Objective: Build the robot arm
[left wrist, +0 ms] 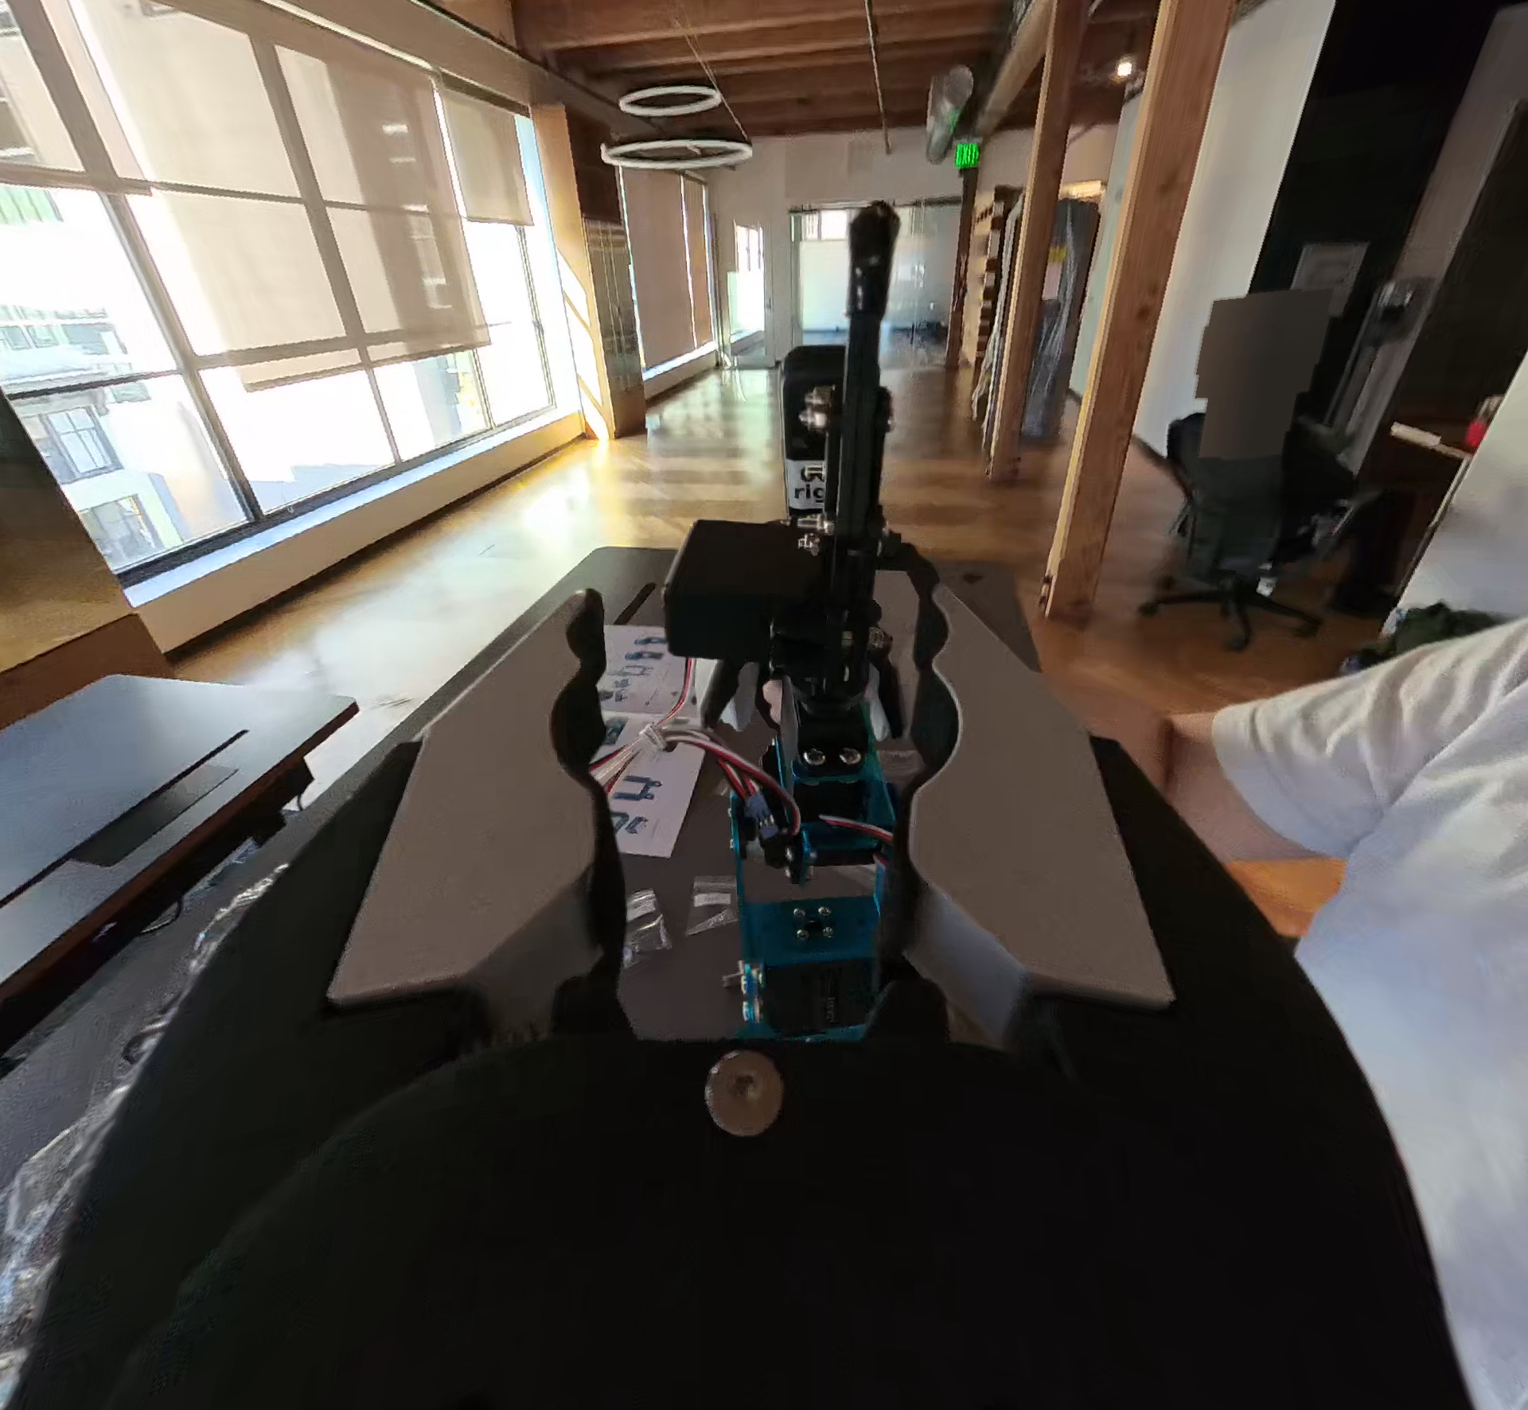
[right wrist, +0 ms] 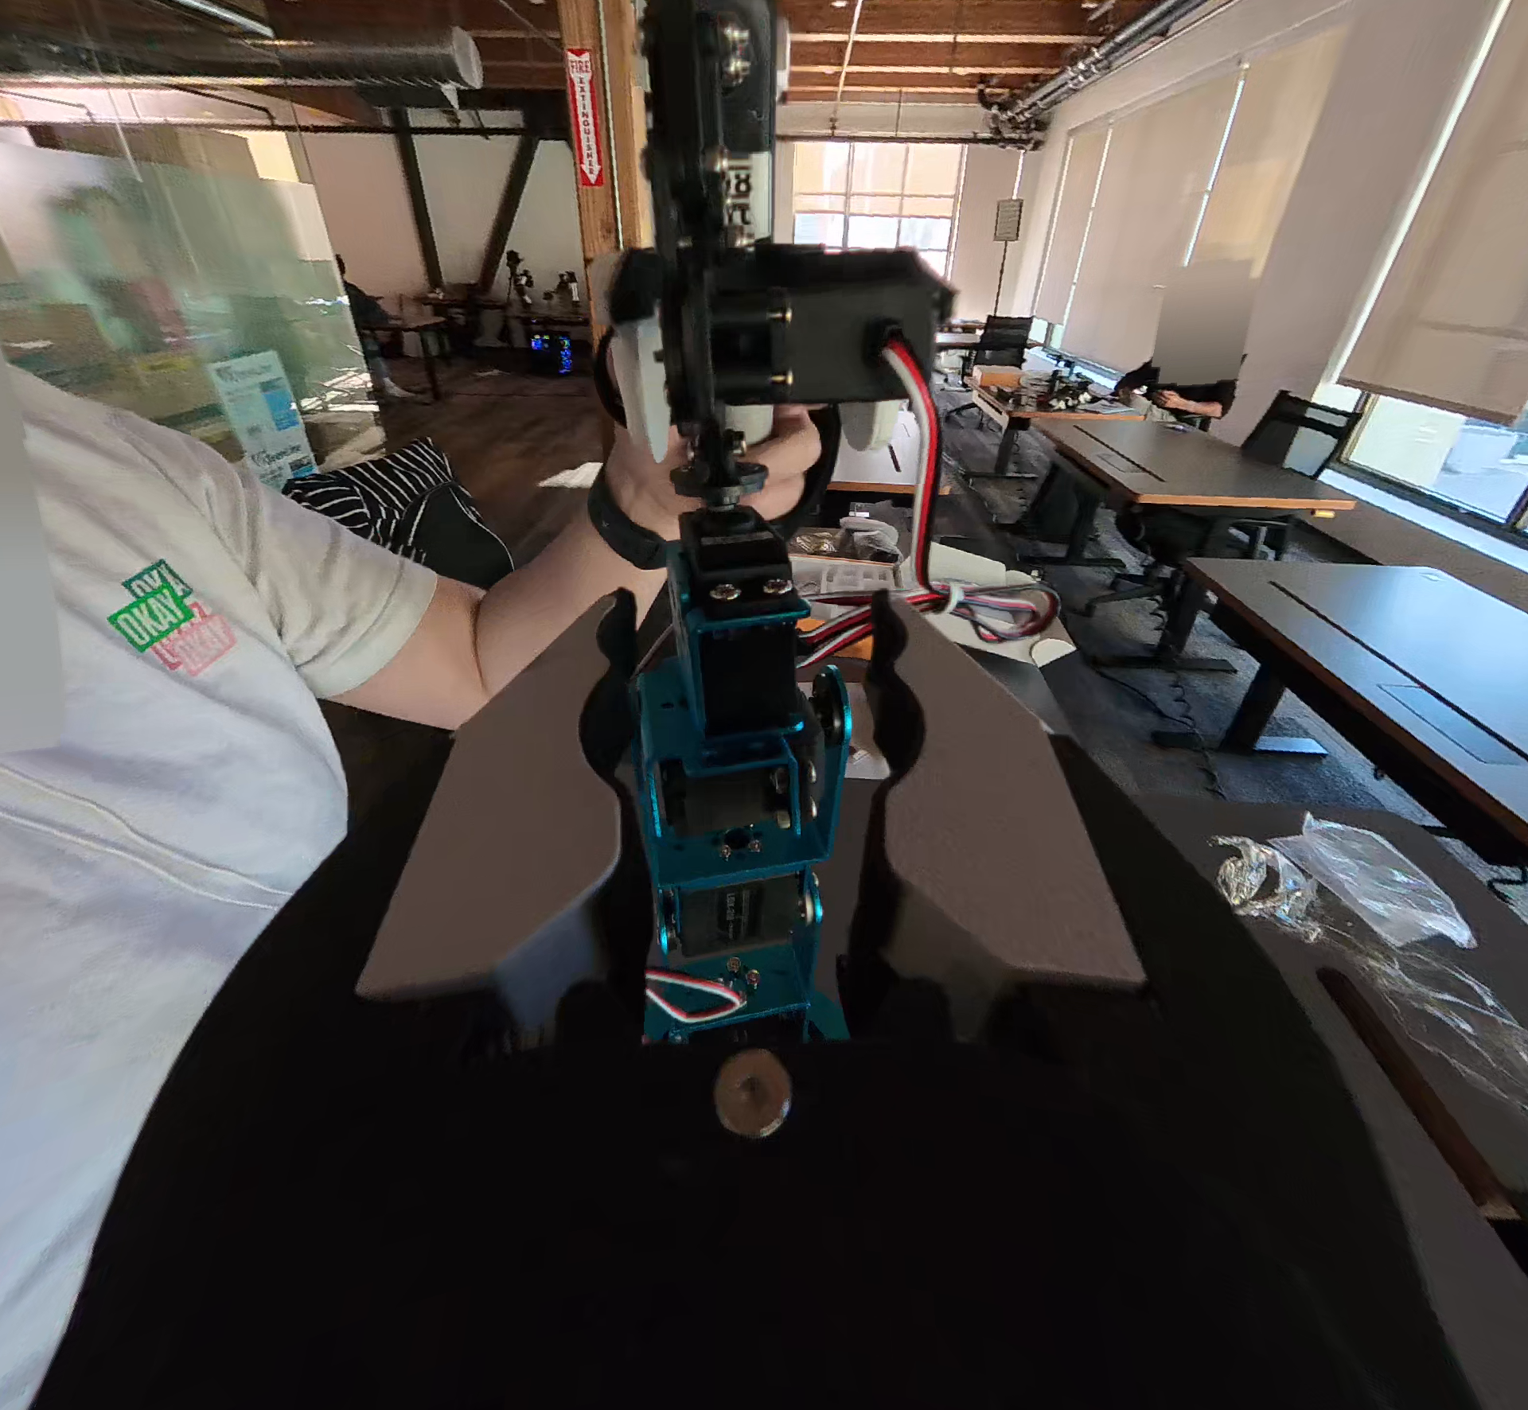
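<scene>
Left hand-held gripper [left wrist: 756, 601] sits with its fingers apart around a small robot arm [left wrist: 827, 808] of teal brackets. There is a clear gap on its left side, while the right finger lies close against the metal.

Facing it from the far side, the right hand-held gripper [right wrist: 752, 601] brackets the same arm [right wrist: 736, 676], fingers close on both flanks. Whether they actually clamp it cannot be told.

The arm rises upright over a dark table [left wrist: 984, 577], its base hidden behind the gripper bodies. A black servo [right wrist: 852, 329] juts sideways from its upper joint, trailing red, white and black wires [right wrist: 992, 610].

A person's hand [right wrist: 728, 461], seen past the servo, holds the left tool.

On the table near the arm lie a printed sheet [left wrist: 653, 800] and small clear bags [left wrist: 645, 924]. Crumpled plastic wrap [right wrist: 1364, 874] lies well off to one side.
</scene>
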`<state>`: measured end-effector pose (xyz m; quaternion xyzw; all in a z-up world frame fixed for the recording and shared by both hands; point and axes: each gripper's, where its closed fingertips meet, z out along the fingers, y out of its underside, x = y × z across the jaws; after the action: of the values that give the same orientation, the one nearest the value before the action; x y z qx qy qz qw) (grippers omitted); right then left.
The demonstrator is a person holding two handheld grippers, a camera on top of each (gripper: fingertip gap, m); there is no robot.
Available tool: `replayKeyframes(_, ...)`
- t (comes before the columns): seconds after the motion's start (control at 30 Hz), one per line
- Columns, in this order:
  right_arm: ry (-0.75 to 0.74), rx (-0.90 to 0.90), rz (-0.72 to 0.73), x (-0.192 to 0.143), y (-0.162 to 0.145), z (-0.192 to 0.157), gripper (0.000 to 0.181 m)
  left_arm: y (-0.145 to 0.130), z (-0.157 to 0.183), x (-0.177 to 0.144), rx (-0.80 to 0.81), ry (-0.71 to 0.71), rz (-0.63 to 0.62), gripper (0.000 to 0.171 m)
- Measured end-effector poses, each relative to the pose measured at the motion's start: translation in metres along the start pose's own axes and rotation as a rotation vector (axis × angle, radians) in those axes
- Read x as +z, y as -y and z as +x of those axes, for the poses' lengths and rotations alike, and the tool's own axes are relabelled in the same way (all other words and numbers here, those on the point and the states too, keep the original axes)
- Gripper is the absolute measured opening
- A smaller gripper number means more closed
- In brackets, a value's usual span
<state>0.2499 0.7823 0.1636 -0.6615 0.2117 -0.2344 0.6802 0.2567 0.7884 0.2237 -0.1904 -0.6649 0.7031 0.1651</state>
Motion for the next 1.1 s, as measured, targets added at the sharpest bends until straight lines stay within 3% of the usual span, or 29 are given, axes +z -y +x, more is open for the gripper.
replayKeyframes(0.07,0.006,-0.020,0.026,0.003,0.001,0.000,0.050,-0.007,0.002,0.007,0.029,0.009,-0.034,0.065)
replayKeyframes(0.13,0.046,-0.034,0.042,0.004,0.001,-0.004,0.029,-0.008,0.002,0.011,0.034,0.023,-0.036,0.060)
replayKeyframes(0.17,0.060,-0.027,0.046,0.004,0.001,-0.005,0.027,-0.008,0.002,0.011,0.029,0.030,-0.036,0.059)
replayKeyframes(0.67,0.116,-0.019,0.074,0.002,0.001,-0.006,0.025,-0.009,-0.001,0.011,0.019,0.249,-0.064,0.058)
replayKeyframes(1.1,0.191,0.000,0.087,0.002,0.001,-0.008,0.024,-0.009,-0.001,0.014,0.015,0.056,-0.064,0.058)
